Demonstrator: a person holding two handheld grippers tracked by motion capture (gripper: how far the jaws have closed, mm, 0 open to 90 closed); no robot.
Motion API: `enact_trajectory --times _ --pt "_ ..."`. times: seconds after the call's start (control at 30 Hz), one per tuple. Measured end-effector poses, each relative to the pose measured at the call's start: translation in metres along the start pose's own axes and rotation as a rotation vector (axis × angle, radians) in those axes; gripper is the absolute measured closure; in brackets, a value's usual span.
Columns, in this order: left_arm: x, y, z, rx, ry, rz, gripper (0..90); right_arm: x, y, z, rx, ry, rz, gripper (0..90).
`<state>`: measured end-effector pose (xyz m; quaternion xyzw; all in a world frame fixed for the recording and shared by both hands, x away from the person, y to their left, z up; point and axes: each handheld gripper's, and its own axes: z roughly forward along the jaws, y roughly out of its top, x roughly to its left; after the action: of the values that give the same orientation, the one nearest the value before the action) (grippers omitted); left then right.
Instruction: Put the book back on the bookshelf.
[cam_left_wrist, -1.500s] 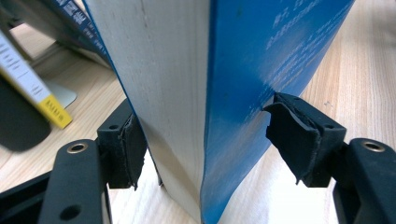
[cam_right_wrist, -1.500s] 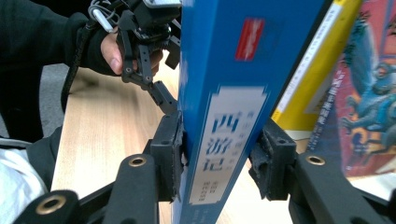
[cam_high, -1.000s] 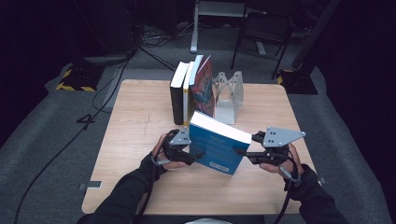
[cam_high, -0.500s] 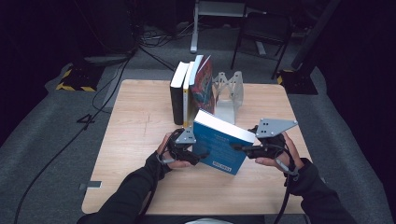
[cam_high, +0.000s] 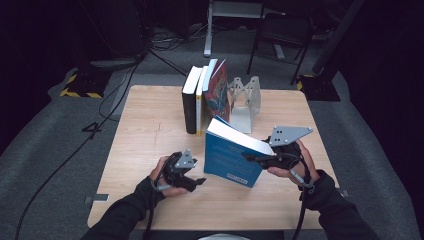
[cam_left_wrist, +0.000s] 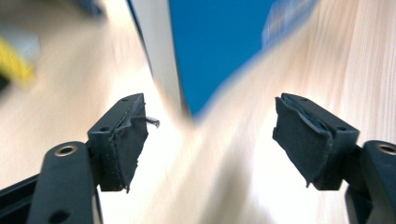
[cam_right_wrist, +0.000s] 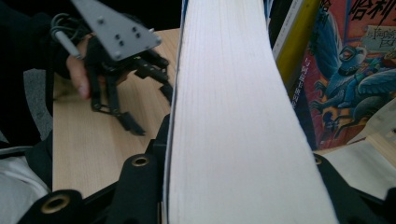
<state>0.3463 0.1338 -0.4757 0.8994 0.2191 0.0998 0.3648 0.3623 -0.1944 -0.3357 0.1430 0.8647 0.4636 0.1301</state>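
A thick blue book (cam_high: 230, 160) stands tilted on the wooden table (cam_high: 145, 135), its white page edge facing up. My right gripper (cam_high: 253, 157) is shut on its upper right side. In the right gripper view the page block (cam_right_wrist: 233, 116) lies between the two black jaws. My left gripper (cam_high: 199, 181) hovers just left of the book, open and apart from it. The right gripper view also shows the left gripper (cam_right_wrist: 149, 107) open above the table. In the blurred left gripper view, the blue cover (cam_left_wrist: 215, 42) lies ahead of the wide-open left gripper (cam_left_wrist: 210, 135).
Three books (cam_high: 200, 97) stand upright in a row at the table's back, the right one with a colourful cover (cam_right_wrist: 355, 70). A grey metal bookend (cam_high: 245, 100) stands right of them, just behind the blue book. Bare table lies to the left and front.
My left gripper has let go of the blue book and drawn back to the left, opening. The right gripper keeps hold and the book has tipped slightly.
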Motion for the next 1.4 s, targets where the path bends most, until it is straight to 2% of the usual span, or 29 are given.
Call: enact_trajectory --times 0.07,0.17,0.23,0.3,0.4,0.47,0.63,0.83,0.97,1.4 --pt "-0.006 -0.016 -0.005 0.022 0.018 -0.007 25.0 0.001 -0.001 0.0 -0.01 -0.003 0.003 59.3" --pt "-0.01 -0.035 -0.01 0.002 0.018 -0.07 24.4 0.002 -0.001 0.0 -0.009 -0.006 0.006 59.3" --pt "-0.014 -0.041 -0.009 0.028 0.013 -0.082 23.8 0.002 -0.001 0.0 -0.01 -0.011 0.009 59.4" --pt "-0.017 -0.041 -0.008 0.036 0.018 -0.061 23.1 0.001 -0.002 0.0 -0.017 -0.012 0.016 59.4" --pt "-0.018 -0.042 -0.005 0.024 0.035 -0.059 21.8 0.001 -0.003 0.0 -0.025 -0.016 0.026 59.6" --pt "-0.014 -0.043 -0.003 0.011 0.037 -0.087 18.8 0.0 -0.003 -0.001 -0.027 -0.019 0.031 59.7" --pt "-0.011 -0.041 -0.001 0.018 0.034 -0.083 14.8 -0.001 -0.003 -0.001 -0.026 -0.019 0.039 59.9" --pt "-0.005 -0.043 -0.002 0.018 0.01 -0.061 14.4 0.003 0.002 -0.005 -0.01 -0.057 0.033 60.0" --pt "0.003 -0.047 -0.006 0.019 0.031 -0.081 14.5 0.001 0.005 -0.012 -0.012 -0.074 0.048 60.1" --pt "0.004 -0.047 -0.006 0.021 0.033 -0.082 14.5 -0.017 0.02 -0.032 0.045 -0.159 0.074 60.2"
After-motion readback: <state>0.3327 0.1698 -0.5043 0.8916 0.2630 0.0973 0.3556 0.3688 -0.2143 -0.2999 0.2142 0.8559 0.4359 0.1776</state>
